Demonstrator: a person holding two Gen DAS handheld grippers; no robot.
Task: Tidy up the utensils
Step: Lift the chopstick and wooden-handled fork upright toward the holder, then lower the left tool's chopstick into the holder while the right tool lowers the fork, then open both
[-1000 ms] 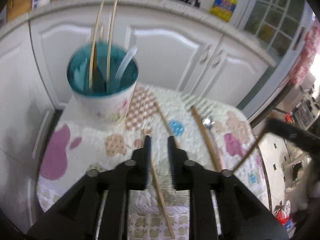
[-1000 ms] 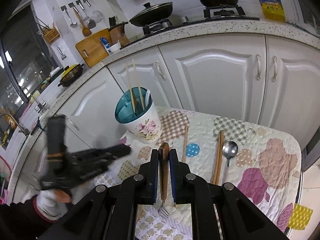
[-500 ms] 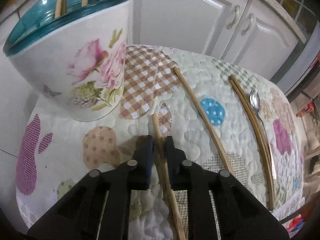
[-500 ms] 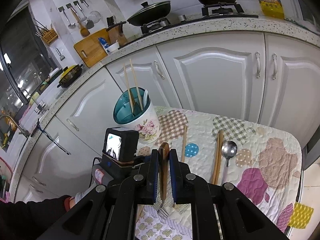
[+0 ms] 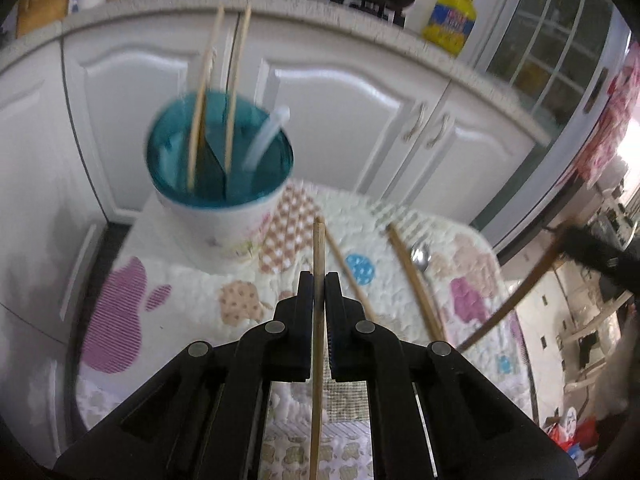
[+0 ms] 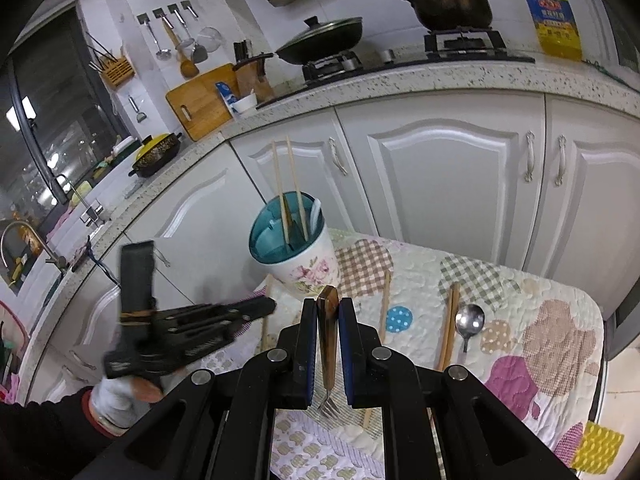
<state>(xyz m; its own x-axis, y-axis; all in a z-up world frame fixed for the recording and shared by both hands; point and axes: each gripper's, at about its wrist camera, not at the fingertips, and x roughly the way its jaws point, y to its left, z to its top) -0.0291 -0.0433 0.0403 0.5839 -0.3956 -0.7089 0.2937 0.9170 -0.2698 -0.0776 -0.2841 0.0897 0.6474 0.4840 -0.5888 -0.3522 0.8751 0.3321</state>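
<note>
My left gripper (image 5: 319, 278) is shut on a wooden chopstick (image 5: 318, 240) and holds it above the quilted table cover (image 5: 192, 292). In the right wrist view the left gripper (image 6: 266, 307) hovers left of the floral cup. That cup (image 5: 224, 216), teal inside, holds two chopsticks and a white spoon handle. My right gripper (image 6: 328, 304) is shut on a brown-handled fork (image 6: 328, 344), tines hanging down. On the cover lie a single chopstick (image 6: 385, 304), a chopstick pair (image 6: 449, 328) and a metal spoon (image 6: 470, 320).
White cabinet doors (image 6: 440, 184) stand just behind the small table. The counter above carries a stove with pots (image 6: 448, 0), a yellow oil bottle (image 6: 550, 12) and a cutting board (image 6: 200, 100). A gloved hand (image 6: 116, 396) holds the left gripper.
The left gripper dropped to the table, shut on a chopstick lying there, and has risen with it. The right gripper with the fork has stayed in place.
</note>
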